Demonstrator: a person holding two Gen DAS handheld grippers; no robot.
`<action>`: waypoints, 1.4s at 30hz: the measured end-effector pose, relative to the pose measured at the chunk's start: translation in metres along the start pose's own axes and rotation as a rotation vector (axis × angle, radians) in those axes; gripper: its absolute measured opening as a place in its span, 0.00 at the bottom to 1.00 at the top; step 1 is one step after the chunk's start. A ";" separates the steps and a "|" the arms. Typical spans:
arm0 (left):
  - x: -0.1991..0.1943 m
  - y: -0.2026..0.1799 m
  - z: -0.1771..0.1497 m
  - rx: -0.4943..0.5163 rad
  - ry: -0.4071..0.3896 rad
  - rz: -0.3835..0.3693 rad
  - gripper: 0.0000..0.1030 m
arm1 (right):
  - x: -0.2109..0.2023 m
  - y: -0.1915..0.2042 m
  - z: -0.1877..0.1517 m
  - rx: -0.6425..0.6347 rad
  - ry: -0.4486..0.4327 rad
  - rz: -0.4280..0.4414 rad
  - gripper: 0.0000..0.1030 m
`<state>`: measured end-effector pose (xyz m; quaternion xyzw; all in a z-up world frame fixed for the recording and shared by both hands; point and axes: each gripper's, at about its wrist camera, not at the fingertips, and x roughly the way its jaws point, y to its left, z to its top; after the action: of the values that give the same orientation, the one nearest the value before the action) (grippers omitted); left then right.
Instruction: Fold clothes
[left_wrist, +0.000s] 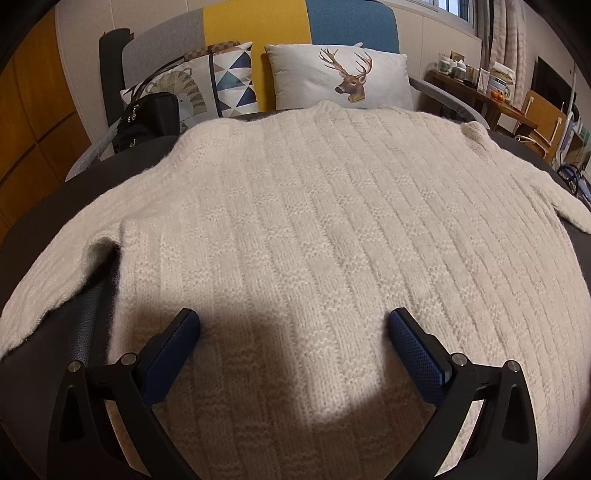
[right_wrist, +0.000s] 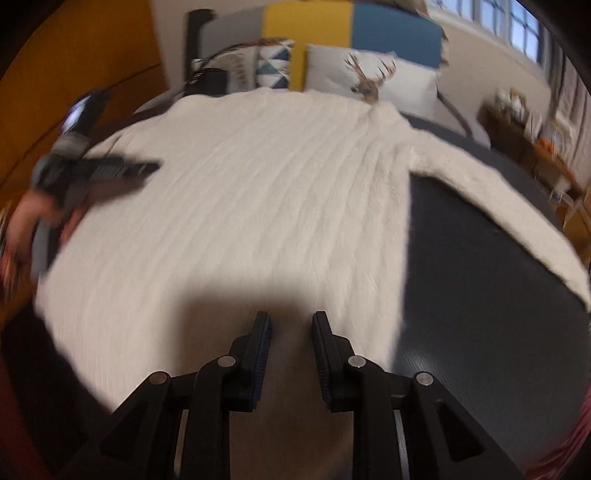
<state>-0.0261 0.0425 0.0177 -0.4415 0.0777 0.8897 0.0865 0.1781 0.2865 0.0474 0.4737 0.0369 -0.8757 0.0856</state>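
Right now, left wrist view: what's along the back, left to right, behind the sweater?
Black handbag → zebra pillow → triangle-pattern pillow → deer pillow → wooden side table with jars, all beyond the cream sweater.

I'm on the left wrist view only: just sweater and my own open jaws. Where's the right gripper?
Observer: The right gripper hangs over the sweater near its hem, close to the edge beside the dark surface.
Operator: Is it holding anything?
Observer: No. Its jaws stand a narrow gap apart with nothing between them.
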 end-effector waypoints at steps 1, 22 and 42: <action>0.000 0.000 0.000 0.000 -0.001 -0.001 1.00 | -0.010 -0.001 -0.013 -0.019 -0.003 -0.007 0.24; 0.002 0.004 0.000 0.007 -0.003 0.001 1.00 | 0.004 0.084 0.013 -0.209 0.049 0.200 0.27; 0.001 0.004 -0.004 0.013 -0.008 0.003 1.00 | 0.118 0.070 0.172 0.093 -0.068 -0.085 0.27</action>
<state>-0.0246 0.0375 0.0153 -0.4374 0.0838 0.8910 0.0881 -0.0139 0.1796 0.0447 0.4449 0.0134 -0.8950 0.0277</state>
